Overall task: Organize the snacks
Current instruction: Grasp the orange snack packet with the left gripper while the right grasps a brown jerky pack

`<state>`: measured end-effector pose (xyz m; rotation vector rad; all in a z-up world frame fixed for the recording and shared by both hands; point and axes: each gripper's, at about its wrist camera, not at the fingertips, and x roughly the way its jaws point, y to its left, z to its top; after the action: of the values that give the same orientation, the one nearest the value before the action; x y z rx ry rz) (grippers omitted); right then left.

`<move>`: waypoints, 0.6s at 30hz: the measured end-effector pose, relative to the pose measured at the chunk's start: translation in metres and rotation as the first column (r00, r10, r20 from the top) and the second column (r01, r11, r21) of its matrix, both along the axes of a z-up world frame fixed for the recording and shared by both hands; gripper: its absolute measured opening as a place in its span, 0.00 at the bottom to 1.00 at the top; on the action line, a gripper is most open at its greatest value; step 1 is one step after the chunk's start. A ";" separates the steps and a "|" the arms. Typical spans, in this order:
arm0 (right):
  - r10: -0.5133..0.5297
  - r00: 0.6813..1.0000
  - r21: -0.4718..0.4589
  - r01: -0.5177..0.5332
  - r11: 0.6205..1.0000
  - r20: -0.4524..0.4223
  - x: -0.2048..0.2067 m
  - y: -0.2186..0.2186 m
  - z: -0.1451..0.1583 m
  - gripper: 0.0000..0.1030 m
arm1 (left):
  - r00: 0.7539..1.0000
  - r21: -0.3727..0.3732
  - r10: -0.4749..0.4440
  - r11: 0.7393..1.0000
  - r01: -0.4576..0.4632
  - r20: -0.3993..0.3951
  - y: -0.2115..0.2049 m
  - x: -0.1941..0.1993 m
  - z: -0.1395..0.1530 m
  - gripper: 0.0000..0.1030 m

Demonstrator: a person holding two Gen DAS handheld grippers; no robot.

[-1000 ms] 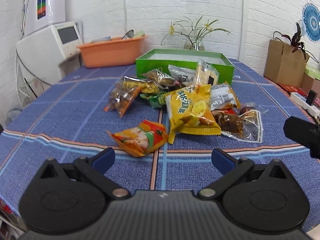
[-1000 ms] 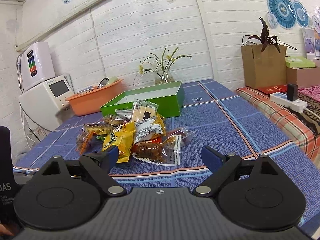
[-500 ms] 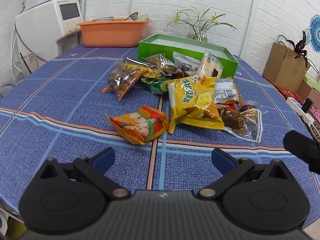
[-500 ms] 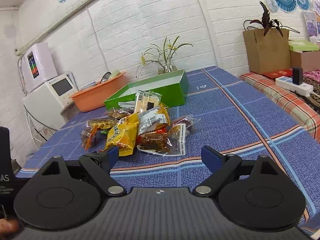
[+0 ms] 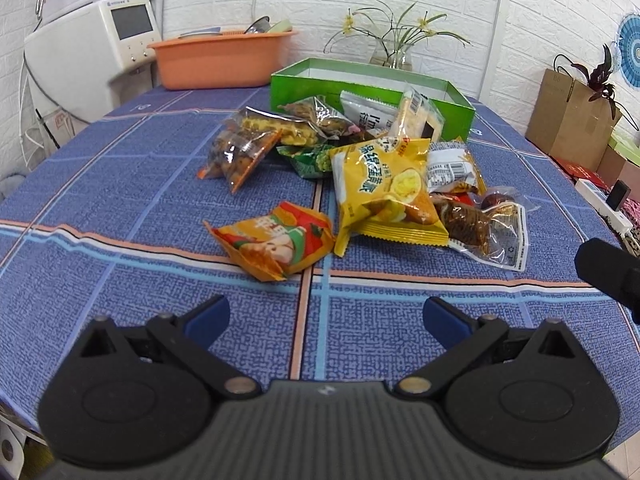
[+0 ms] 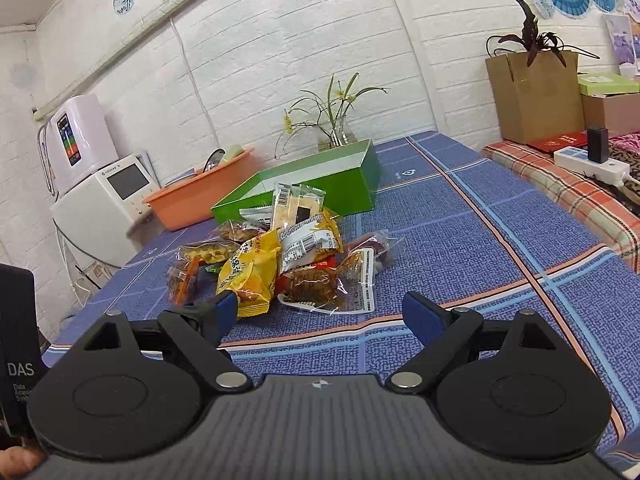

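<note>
Left gripper [image 5: 324,316], jaws spread & empty at frame bottom, faces the orange packet [image 5: 276,242] at centre, nearest of the snack pile w/ green box [image 5: 372,92] behind: approach step, next likely close on it; right gripper [image 6: 316,314] also spread, empty.

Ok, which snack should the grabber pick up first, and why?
Probably ease the left gripper forward onto the orange packet. It lies nearest, apart from the pile, and both grippers are open and empty. The green box waits behind.
</note>
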<state>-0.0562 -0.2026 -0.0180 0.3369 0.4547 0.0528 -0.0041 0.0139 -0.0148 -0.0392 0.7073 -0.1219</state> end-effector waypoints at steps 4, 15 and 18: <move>0.027 1.000 -0.031 -0.027 0.999 0.008 0.008 -0.004 0.000 1.00 | 0.999 0.016 -0.001 1.000 0.000 0.036 0.009 -0.005 0.001 1.00; 0.245 0.969 -0.375 -0.220 0.900 0.020 0.040 0.008 0.009 1.00 | 0.999 -0.023 -0.049 0.999 0.049 0.023 0.043 0.030 0.000 0.99; 0.354 0.935 -0.430 -0.333 0.839 -0.035 0.058 0.017 0.005 1.00 | 0.991 0.025 -0.128 0.992 0.127 0.026 0.036 0.045 0.001 0.99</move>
<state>0.0015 -0.1858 -0.0131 -0.1881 0.4633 0.3072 0.0409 0.0502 -0.0139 0.0300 0.6835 -0.2364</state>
